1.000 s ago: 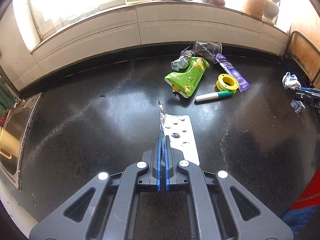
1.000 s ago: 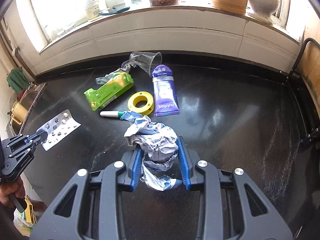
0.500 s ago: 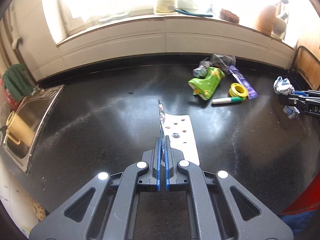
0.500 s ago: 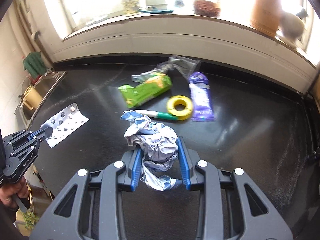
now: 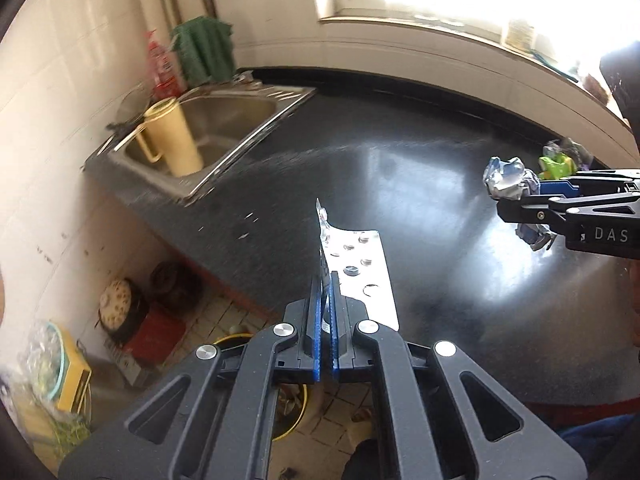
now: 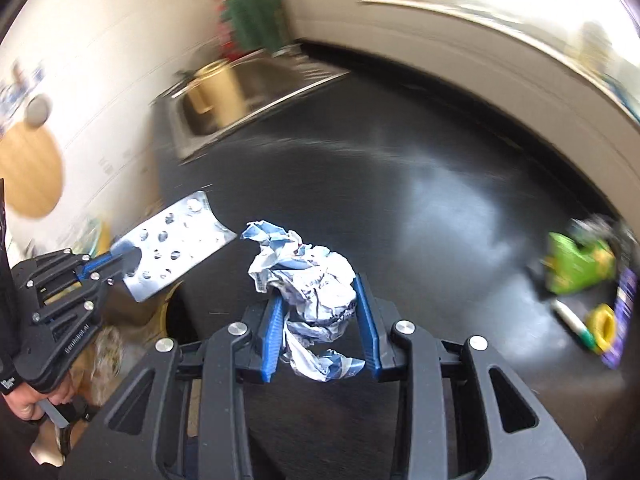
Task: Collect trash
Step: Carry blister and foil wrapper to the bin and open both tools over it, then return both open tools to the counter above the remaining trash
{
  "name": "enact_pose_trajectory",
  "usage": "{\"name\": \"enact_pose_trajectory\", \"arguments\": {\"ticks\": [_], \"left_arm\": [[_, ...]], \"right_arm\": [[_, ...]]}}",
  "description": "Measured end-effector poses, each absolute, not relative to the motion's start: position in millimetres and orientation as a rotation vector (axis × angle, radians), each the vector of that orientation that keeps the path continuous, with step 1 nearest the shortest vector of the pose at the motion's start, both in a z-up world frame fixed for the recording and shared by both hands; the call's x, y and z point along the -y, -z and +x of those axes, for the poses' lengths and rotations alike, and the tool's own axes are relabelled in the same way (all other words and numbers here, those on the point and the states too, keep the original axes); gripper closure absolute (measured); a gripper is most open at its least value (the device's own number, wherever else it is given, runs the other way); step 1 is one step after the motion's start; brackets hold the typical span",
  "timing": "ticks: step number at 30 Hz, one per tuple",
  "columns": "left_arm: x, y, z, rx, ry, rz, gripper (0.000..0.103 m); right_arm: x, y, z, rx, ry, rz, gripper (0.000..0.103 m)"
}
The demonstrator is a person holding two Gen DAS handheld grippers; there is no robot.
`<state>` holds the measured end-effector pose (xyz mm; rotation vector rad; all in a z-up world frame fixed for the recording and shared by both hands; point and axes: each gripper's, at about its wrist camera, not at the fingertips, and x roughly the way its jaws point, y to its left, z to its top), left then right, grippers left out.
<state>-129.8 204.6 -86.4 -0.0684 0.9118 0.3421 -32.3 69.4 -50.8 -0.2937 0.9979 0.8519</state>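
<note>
Blister pack: silver, emptied pockets, pinched by one edge in the left gripper, fingers pressed tight on it, held over the counter's edge.
Crumpled wrapper: blue-and-white wad clamped between the right gripper pads, narrow gap filled by it, above the black counter.
Leftover litter: green pouch, marker, yellow ring, purple tube, clustered far right.
Sink: steel, holding a yellow jug.
Floor: yellow-rimmed bin beneath the left gripper.
</note>
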Motion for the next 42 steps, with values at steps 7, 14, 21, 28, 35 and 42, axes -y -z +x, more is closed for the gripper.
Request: {"name": "enact_pose_trajectory", "arguments": {"ticks": [7, 14, 21, 28, 35, 42], "left_arm": [[-268, 116, -206, -0.978, -0.551, -0.223, 0.100], [-322, 166, -251, -1.041, -0.640, -0.372, 0.100], [-358, 225, -261, -1.082, -0.656, -0.478, 0.100], [-372, 258, -268, -1.095, -0.649, -0.534, 0.100], [-379, 277, -265, -1.120, -0.592, -0.564, 0.098], [-382, 275, -271, -1.095, -0.610, -0.581, 0.027]], "right_arm": [[-195, 79, -92, -1.077, -1.129, -0.453, 0.069], [-277, 134, -134, -1.177, -1.215, -0.568, 0.069], [-324, 191, -143, -1.253, -1.199, -0.647, 0.069], [-351, 216, -138, -1.271, -1.187, -0.708, 0.068], [-367, 227, -140, -1.283, -1.176, -0.748, 0.050], [-364, 216, -139, -1.267, -1.194, -0.736, 0.032]]}}
